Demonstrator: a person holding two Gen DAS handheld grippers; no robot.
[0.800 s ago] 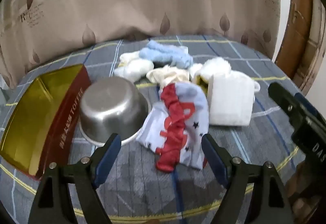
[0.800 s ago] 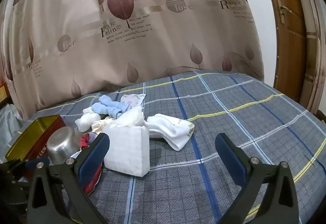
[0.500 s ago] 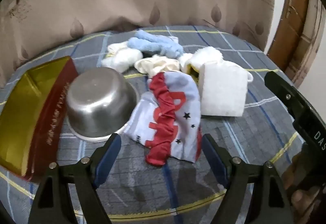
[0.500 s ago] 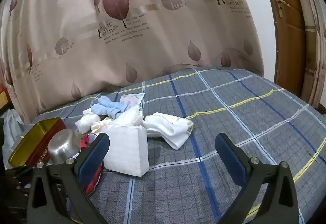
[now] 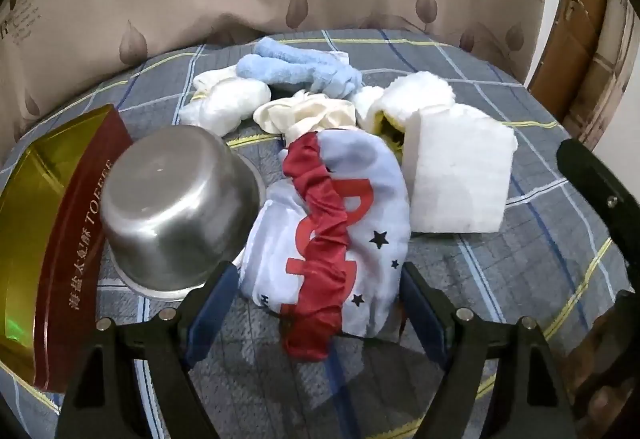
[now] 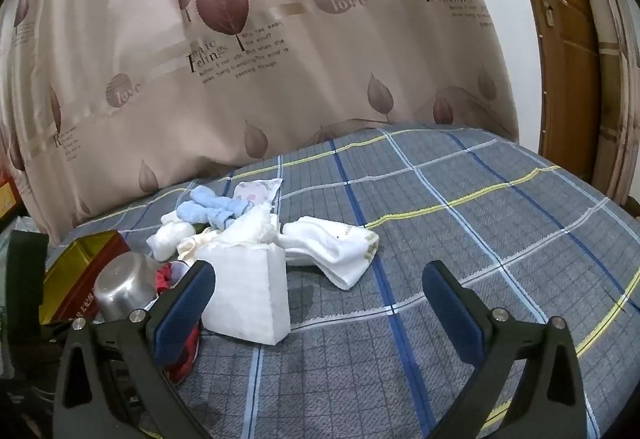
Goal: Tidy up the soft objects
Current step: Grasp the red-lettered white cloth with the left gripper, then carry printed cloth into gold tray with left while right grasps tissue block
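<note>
Left wrist: jaws wide, straddling shorts (image 5: 340,239)

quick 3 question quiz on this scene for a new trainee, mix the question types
1. True or false: the steel pot stands upright with its opening facing up.
2. What lies between the open fingers of the left gripper? A) blue fuzzy socks B) red-and-white cloth C) white foam block
3. Fill in: the red tin lies to the pot's ____ in the left wrist view.

Key
1. False: it is upside down, base up.
2. B
3. left
</note>
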